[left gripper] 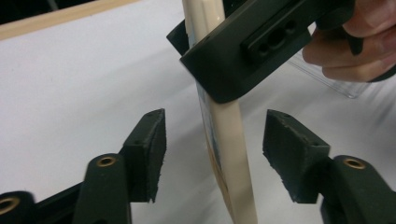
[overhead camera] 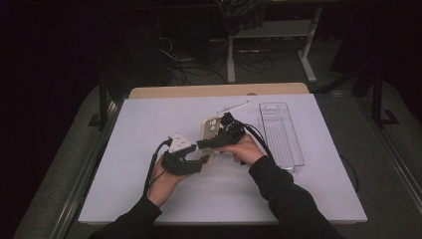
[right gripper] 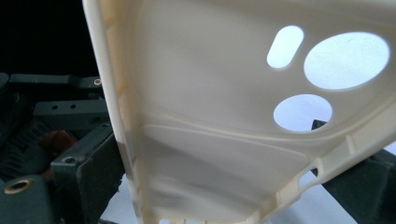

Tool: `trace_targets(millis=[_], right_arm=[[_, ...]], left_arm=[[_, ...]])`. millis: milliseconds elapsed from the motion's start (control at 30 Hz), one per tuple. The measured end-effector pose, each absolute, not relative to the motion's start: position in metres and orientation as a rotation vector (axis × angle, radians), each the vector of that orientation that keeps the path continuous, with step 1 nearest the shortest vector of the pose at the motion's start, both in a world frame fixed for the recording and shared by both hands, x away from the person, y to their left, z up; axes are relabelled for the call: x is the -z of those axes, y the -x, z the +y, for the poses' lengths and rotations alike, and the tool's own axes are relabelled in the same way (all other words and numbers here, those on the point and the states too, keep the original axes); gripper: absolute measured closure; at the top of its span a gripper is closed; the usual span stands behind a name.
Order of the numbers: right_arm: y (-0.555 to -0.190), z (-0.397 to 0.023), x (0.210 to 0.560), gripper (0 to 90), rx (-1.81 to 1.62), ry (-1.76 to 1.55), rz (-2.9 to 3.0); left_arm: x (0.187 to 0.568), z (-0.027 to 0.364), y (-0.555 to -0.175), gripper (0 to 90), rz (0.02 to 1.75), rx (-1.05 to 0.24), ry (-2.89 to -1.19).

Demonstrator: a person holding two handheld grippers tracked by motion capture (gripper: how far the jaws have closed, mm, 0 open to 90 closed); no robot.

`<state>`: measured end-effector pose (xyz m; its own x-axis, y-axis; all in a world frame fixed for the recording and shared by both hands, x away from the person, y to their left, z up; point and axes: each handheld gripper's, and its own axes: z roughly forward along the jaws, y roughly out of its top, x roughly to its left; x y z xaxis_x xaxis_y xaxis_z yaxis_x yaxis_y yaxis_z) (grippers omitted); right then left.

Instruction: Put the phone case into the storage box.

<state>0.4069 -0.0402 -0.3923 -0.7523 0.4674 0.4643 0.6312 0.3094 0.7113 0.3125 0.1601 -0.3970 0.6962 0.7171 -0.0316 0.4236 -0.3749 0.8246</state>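
Hands meet mid-table, right gripper (overhead camera: pixel 211 143) clamping phone case (overhead camera: pixel 209 130) upright.

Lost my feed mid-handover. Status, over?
Right gripper clamped on cream soft-plastic phone case. Left gripper open, pads clear of case edge. Clear plastic box lies aside, nothing blocking.

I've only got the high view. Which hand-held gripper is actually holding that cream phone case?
Observer: The right hand-held gripper is clamped on the phone case, seen in the left gripper view.
Operator: And the left one?
Observer: The left hand-held gripper is open; its pads stand clear on both sides of the case's edge.
Operator: Which way does the case face?
Observer: The right gripper view looks into its hollow inside, camera cutouts at upper right.
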Motion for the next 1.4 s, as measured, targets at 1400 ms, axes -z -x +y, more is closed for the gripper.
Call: trace_targets(millis=[1400], right_arm=[[-0.408,-0.049,0.388,6.6,1.405,1.045,-2.481]], left_arm=[[0.415,0.248,-0.301,1.0,0.669,-0.335,-2.152]])
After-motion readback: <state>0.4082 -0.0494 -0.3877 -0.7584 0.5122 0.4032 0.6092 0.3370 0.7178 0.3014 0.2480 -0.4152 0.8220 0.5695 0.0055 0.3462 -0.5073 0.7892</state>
